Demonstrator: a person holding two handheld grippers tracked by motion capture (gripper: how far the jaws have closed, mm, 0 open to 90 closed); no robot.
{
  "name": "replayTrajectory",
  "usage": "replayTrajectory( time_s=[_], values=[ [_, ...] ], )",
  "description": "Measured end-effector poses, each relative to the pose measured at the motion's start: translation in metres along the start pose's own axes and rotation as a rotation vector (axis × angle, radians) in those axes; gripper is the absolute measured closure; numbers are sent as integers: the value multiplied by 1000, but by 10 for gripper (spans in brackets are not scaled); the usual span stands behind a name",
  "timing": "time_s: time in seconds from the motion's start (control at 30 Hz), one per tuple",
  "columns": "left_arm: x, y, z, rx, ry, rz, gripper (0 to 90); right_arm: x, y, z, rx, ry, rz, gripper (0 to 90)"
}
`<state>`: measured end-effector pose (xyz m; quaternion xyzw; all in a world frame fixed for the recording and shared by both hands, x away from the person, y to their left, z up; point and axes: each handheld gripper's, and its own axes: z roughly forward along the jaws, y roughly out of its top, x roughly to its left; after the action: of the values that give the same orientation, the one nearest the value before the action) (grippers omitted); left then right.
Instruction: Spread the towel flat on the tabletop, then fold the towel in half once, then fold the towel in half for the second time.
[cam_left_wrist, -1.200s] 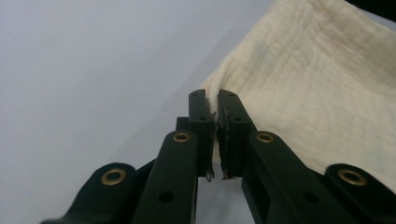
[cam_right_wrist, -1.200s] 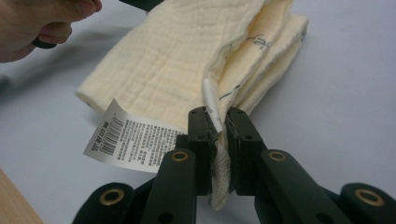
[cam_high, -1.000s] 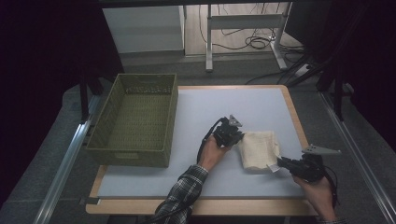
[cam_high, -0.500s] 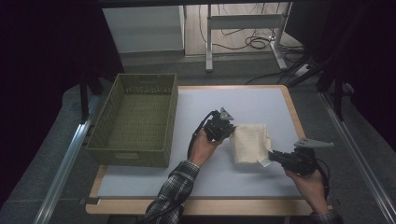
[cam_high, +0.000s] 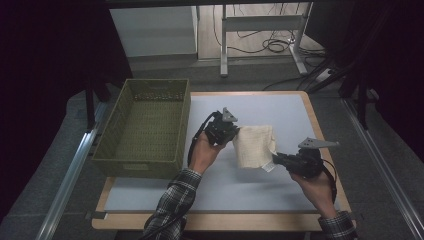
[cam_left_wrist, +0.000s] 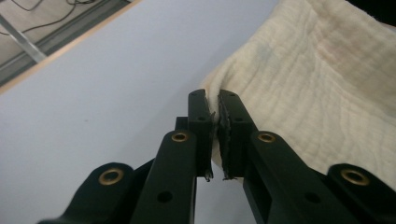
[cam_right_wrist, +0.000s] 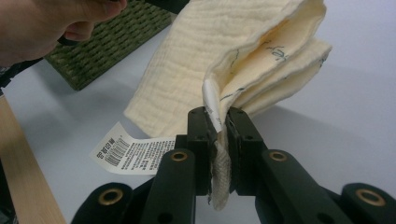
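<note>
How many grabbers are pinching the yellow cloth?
2. The left gripper pinches the cloth at its corner nearer the basket; the right gripper pinches the corner beside the white label.

The cream cloth (cam_high: 255, 146), folded in several layers with a crinkled weave, hangs lifted at centre frame, slightly right, with a white printed label (cam_right_wrist: 135, 152) at its lower edge.

The cloth (cam_high: 255, 146), clamped at opposite corners by the left gripper (cam_high: 231, 131) and right gripper (cam_high: 276, 158), has shifted closer to the basket (cam_high: 145, 129). It now hangs lifted off the table (cam_high: 300, 107).
</note>
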<state>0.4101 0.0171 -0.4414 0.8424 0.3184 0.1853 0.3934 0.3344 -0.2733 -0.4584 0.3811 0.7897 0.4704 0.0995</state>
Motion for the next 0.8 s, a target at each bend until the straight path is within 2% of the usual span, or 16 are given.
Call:
replayTrajectory(
  time_s=[0.3,0.8],
  values=[
    [20,1,-20,20,55,7,845,9,19,19,-8,28,-12,807],
    [49,-3,-48,22,121,-7,844,26,50,50,-5,58,-41,806]
  ],
)
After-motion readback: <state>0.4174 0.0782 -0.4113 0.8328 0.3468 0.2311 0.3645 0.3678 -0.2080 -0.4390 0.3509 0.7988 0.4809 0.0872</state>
